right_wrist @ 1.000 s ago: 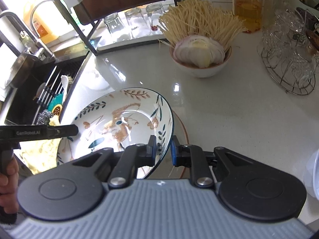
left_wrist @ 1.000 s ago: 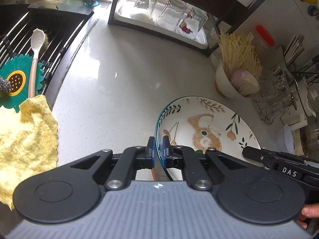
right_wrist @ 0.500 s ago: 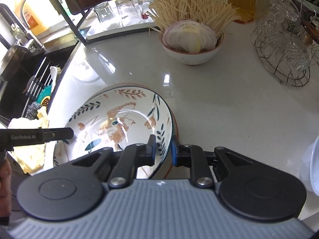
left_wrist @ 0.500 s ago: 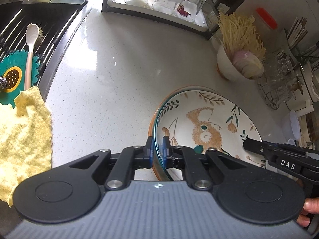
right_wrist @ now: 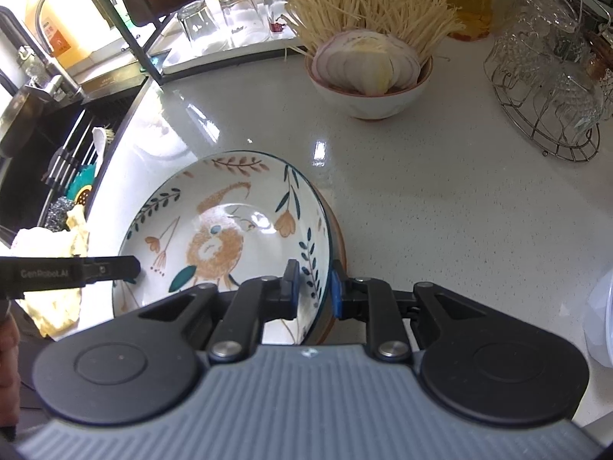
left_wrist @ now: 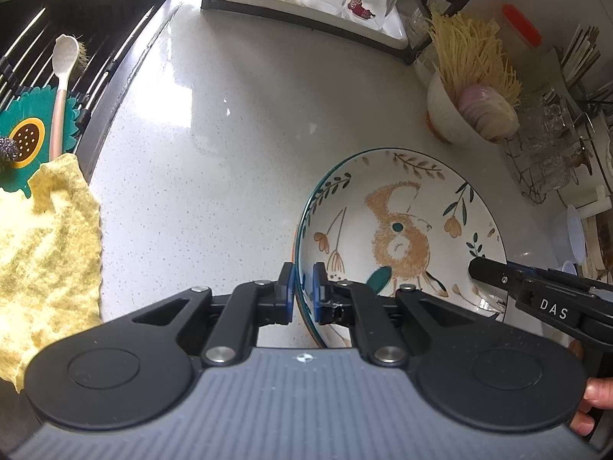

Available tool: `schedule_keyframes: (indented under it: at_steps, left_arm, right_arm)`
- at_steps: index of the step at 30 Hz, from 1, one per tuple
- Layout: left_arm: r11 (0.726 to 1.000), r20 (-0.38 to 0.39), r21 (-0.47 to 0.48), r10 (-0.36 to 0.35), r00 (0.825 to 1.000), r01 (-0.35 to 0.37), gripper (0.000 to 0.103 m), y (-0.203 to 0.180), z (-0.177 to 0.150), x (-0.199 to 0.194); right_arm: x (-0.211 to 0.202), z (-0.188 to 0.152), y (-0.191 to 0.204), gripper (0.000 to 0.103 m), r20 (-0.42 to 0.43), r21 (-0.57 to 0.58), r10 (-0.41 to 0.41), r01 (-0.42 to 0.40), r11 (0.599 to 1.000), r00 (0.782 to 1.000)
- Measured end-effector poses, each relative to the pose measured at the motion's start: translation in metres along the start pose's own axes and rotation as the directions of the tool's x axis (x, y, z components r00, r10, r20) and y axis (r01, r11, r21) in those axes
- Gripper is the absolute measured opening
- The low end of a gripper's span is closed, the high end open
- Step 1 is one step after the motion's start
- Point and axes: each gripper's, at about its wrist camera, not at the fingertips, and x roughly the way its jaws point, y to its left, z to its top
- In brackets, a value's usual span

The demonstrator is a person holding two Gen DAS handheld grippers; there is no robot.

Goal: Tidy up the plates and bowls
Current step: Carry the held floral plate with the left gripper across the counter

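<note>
A pale speckled counter [left_wrist: 245, 145] runs beside a dark sink [left_wrist: 57, 38] in a crowded kitchen corner.

Nearest, the left gripper [left_wrist: 302, 291] is clamped on the near-left rim of the bowl [left_wrist: 398, 230], one blue pad inside the rim and one outside, both pressing it. The right gripper [right_wrist: 313, 287] straddles the opposite rim, its pads either side of the wall. A sliver of gap shows at the outer pad, so I cannot tell whether it is really pinching. The bowl is white with a blue rim line, painted leaves and an orange animal. It sits low over the counter between the two grippers, with an orange-brown edge of a second dish [right_wrist: 339, 237] showing just under it. Whether the two touch I cannot tell.

To the left, a yellow cloth [left_wrist: 46, 253] drapes over the sink's edge. Past it, on the rack, lie one teal flower-shaped mat [left_wrist: 23, 130] and one pale spoon [left_wrist: 61, 76].

Farther back stands one small bowl [right_wrist: 367, 103] holding sliced onion and a sheaf of dry noodles. To its right is a wire stand [right_wrist: 551, 122] of glassware. Against the back, three upturned glasses [right_wrist: 237, 15] stand on a white tray under a dark shelf frame.
</note>
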Motion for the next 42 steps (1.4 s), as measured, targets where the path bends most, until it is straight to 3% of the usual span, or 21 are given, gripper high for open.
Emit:
schedule_keyframes:
  at_steps: [6,10,13,16,31,36,42]
  left_arm:
    - [1.0,0.004,-0.023,-0.016,1.0,0.016,0.009,0.004,0.0,-0.001]
    - [0.997,0.005,-0.066,-0.046,0.999,0.046,0.009,0.012,0.001,-0.002]
    - [0.994,0.01,-0.084,-0.066,0.998,0.067,0.011,0.015,0.001,-0.003]
    - [0.994,0.016,-0.087,-0.063,0.998,0.065,0.012,0.014,0.001,-0.003]
    - [0.996,0.088,-0.081,-0.024,0.996,0.031,0.01,0.008,0.008,-0.001]
    - [0.998,0.107,-0.058,-0.008,0.994,0.014,0.008,0.005,0.009,0.001]
    - [0.999,0.114,-0.052,-0.004,0.993,0.01,0.008,0.005,0.006,0.002]
  right_arm:
    - [0.0,0.003,-0.007,0.02,0.002,0.054,0.018,-0.018,0.998,1.0]
    - [-0.001,0.005,-0.008,0.036,-0.009,0.081,0.056,-0.055,0.995,0.998]
    - [-0.004,0.008,-0.009,0.044,0.001,0.08,0.023,-0.023,0.996,1.0]
    - [-0.008,0.013,-0.014,0.042,0.013,0.098,0.058,-0.059,0.993,0.998]
    - [0.018,0.025,-0.004,0.041,0.075,0.001,0.014,-0.014,1.0,0.997]
    - [0.023,0.026,-0.001,0.026,0.09,-0.029,0.012,-0.009,1.0,0.996]
    - [0.024,0.026,-0.002,0.023,0.091,-0.044,0.012,-0.008,0.999,0.996]
